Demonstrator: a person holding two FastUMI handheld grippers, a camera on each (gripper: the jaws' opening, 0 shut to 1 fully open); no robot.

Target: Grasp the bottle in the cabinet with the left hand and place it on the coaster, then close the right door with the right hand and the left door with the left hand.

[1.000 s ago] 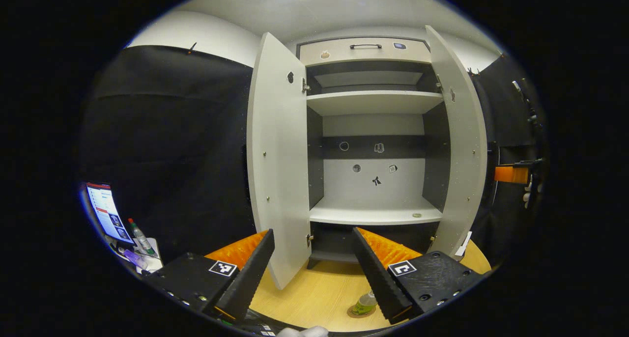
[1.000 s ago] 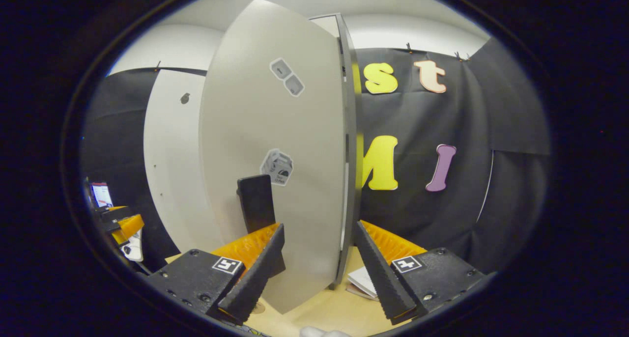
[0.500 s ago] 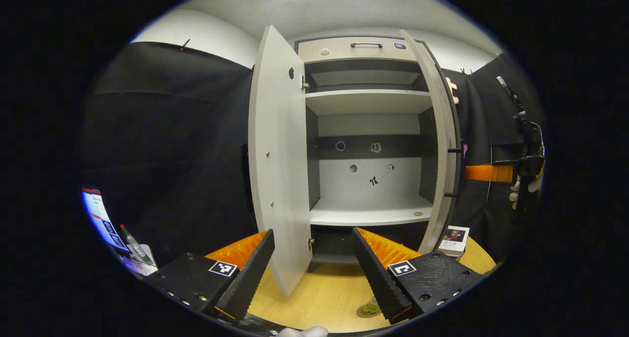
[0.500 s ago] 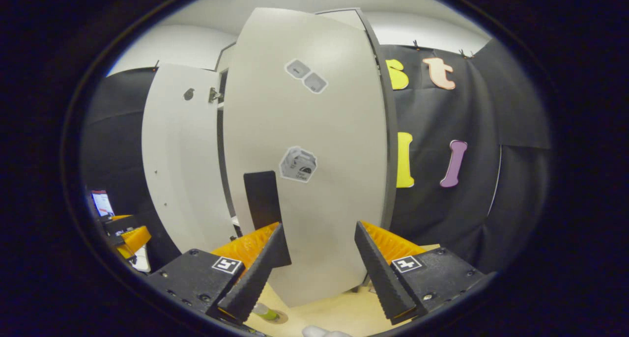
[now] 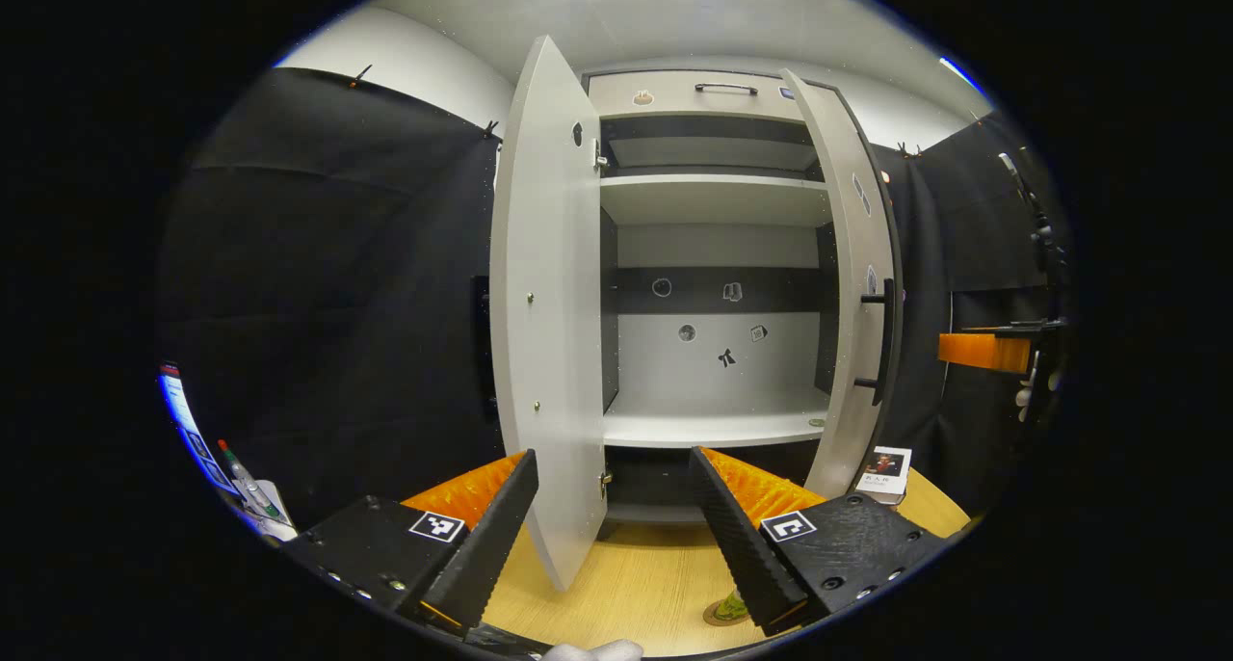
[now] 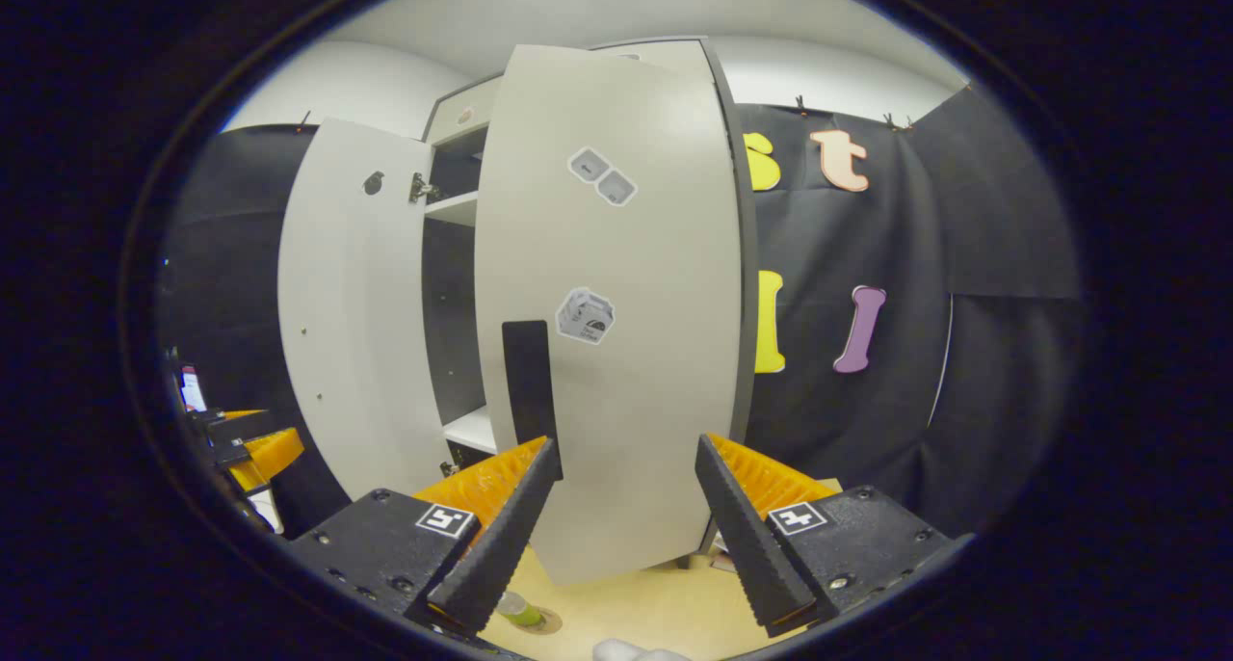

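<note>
The small bottle (image 5: 730, 605) with a green label stands on the round coaster (image 5: 715, 618) on the wooden table, just below my left gripper (image 5: 610, 459), which is open and holds nothing. In the left gripper view the cabinet's left door (image 5: 549, 304) stands wide open. The right door (image 5: 852, 285) is swung partway in, its black handle (image 5: 881, 338) facing out. My right gripper (image 6: 624, 446) is open, close in front of the right door (image 6: 626, 353), beside its handle (image 6: 530, 382). The bottle (image 6: 518, 608) shows low in the right gripper view.
A drawer with a handle (image 5: 722, 88) tops the cabinet, and shelves (image 5: 713, 198) lie inside. A small card (image 5: 886, 468) lies on the table (image 5: 626, 584) by the right door. A screen and pens (image 5: 241, 473) sit at the far left. The other gripper (image 5: 983, 351) hangs at the right.
The right door has swung from wide open to partly shut, with my right gripper following its outer face. My left gripper stayed open and drifted a little; the left door has not moved.
</note>
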